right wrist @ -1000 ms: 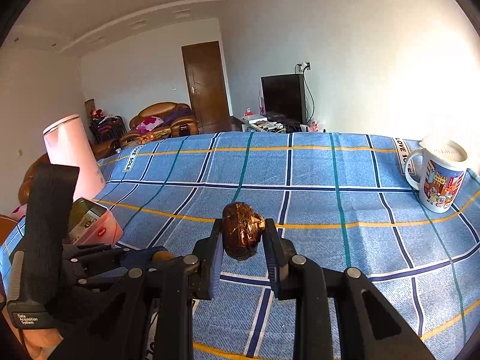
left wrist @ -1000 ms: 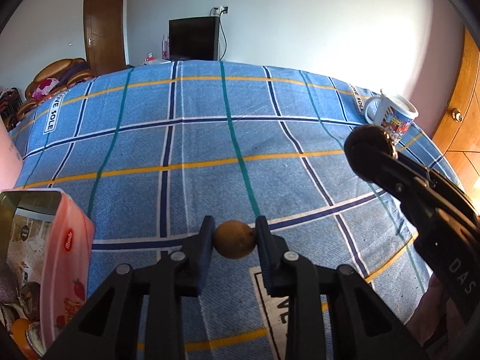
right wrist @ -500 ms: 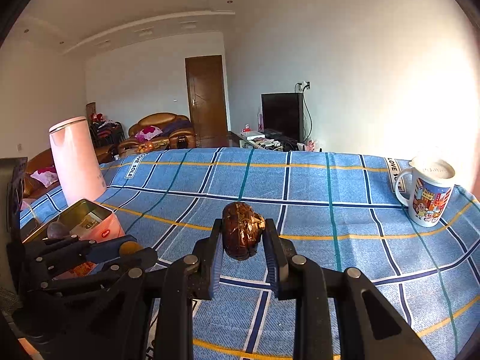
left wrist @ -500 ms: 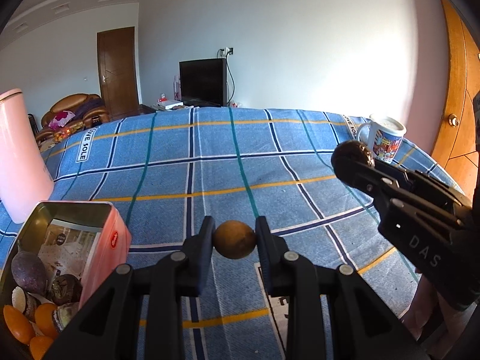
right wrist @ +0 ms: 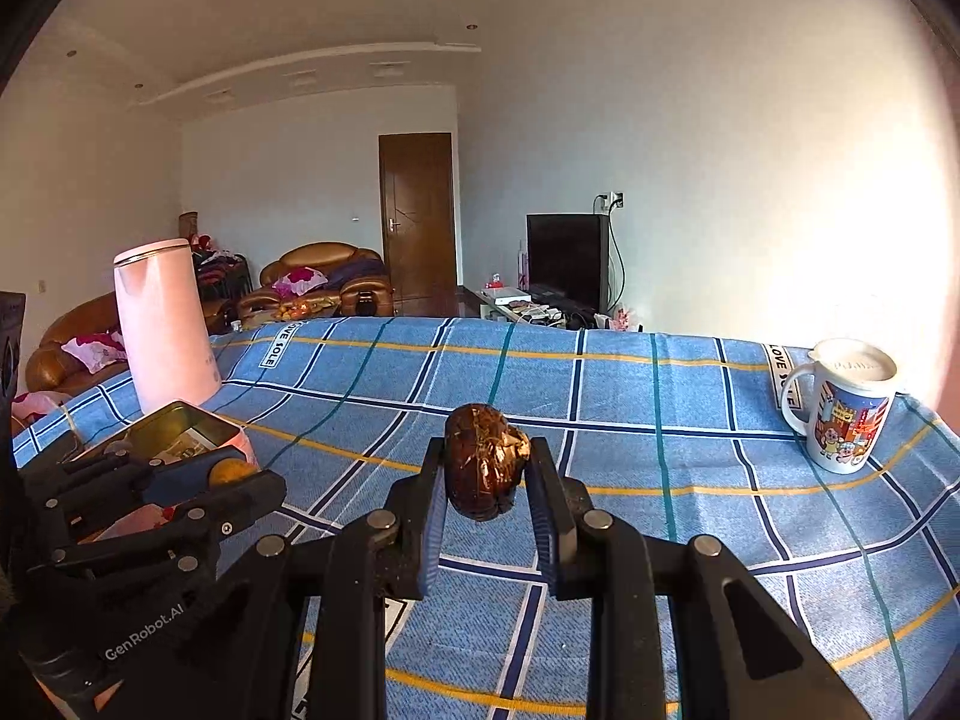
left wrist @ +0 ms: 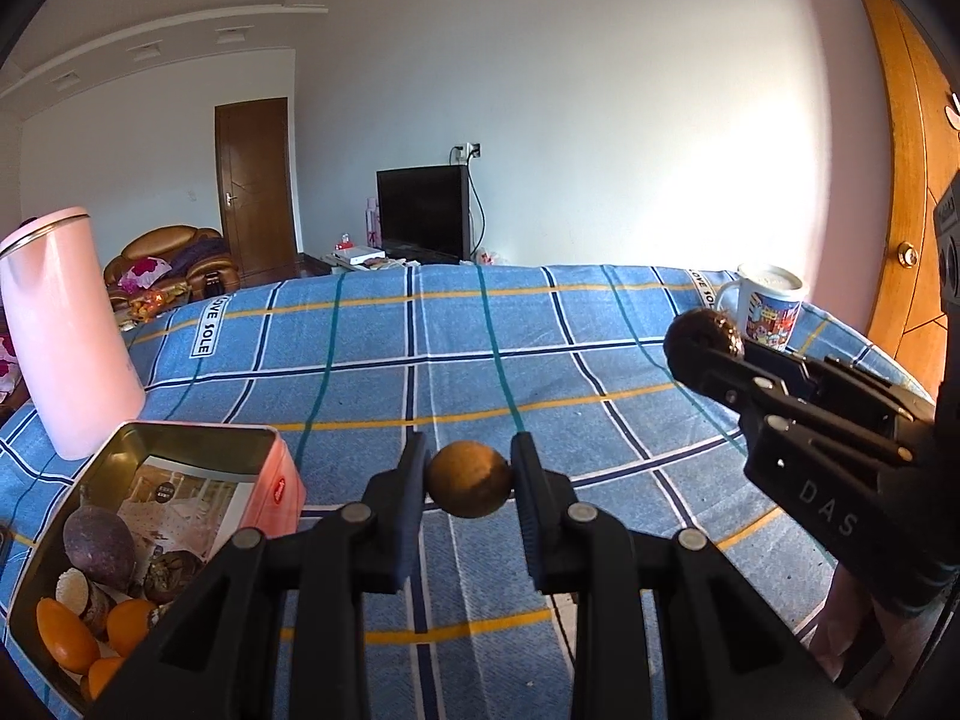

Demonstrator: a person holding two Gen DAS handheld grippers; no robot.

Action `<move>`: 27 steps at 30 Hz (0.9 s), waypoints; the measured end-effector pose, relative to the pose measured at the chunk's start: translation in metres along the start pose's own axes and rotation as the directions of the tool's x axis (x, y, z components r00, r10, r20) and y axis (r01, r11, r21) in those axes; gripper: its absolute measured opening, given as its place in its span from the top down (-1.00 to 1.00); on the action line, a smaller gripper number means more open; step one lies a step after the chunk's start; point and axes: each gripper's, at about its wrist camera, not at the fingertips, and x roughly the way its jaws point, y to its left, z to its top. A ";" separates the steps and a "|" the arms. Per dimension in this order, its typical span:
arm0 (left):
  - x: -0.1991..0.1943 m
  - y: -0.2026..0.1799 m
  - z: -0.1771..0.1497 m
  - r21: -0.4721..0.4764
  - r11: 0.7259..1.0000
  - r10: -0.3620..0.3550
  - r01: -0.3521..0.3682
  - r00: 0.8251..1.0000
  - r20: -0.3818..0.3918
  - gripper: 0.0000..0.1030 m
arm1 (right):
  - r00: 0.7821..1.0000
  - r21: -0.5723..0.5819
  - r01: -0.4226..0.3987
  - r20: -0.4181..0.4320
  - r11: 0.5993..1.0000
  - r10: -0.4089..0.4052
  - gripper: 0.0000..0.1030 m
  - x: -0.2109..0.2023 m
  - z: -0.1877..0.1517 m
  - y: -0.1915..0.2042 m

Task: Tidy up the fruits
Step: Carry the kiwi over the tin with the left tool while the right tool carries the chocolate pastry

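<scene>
left claw tilts slightly downward, clamping a round brown fruit.

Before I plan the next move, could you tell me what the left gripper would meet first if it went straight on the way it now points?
Probably only the blue checked cloth: the left gripper tilts down toward it.

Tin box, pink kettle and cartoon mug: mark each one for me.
tin box [left wrist: 198, 431], left wrist view, on its far metal rim.
pink kettle [right wrist: 165, 324], right wrist view, on the middle of its body.
cartoon mug [right wrist: 846, 420], right wrist view, on its printed side.
</scene>
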 end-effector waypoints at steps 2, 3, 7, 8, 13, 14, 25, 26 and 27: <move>-0.004 0.002 -0.001 -0.002 1.000 0.004 -0.004 1.000 0.010 0.44 | 1.000 -0.003 -0.011 0.002 1.000 0.011 0.47 -0.003 -0.001 0.003; -0.006 0.004 -0.002 -0.003 1.000 0.005 -0.005 1.000 0.014 0.44 | 1.000 -0.005 -0.016 0.003 1.000 0.016 0.47 -0.004 -0.001 0.005; -0.013 0.009 -0.004 -0.011 1.000 0.008 -0.008 1.000 0.026 0.44 | 0.999 -0.019 -0.031 0.009 0.999 0.031 0.47 -0.010 -0.003 0.013; -0.014 0.010 -0.004 -0.013 1.000 0.010 -0.010 1.000 0.029 0.44 | 0.999 -0.021 -0.033 0.011 0.999 0.033 0.47 -0.011 -0.004 0.014; -0.023 0.020 -0.006 -0.025 1.000 0.008 -0.007 0.999 0.040 0.44 | 0.998 -0.016 -0.055 0.008 0.998 0.055 0.47 -0.016 -0.006 0.022; -0.025 0.022 -0.007 -0.026 1.000 0.008 -0.007 0.999 0.043 0.44 | 0.998 -0.015 -0.061 0.006 0.998 0.061 0.47 -0.016 -0.006 0.024; -0.041 0.049 -0.012 -0.056 0.998 0.036 -0.033 0.998 0.052 0.44 | 0.991 -0.024 -0.133 -0.006 0.991 0.133 0.47 -0.015 -0.003 0.059; -0.042 0.052 -0.012 -0.060 0.998 0.038 -0.035 0.998 0.051 0.44 | 0.990 -0.027 -0.138 -0.006 0.990 0.138 0.47 -0.015 -0.002 0.063; -0.043 0.055 -0.013 -0.063 0.997 0.039 -0.036 0.998 0.051 0.44 | 0.990 -0.030 -0.144 -0.006 0.989 0.144 0.47 -0.014 -0.001 0.066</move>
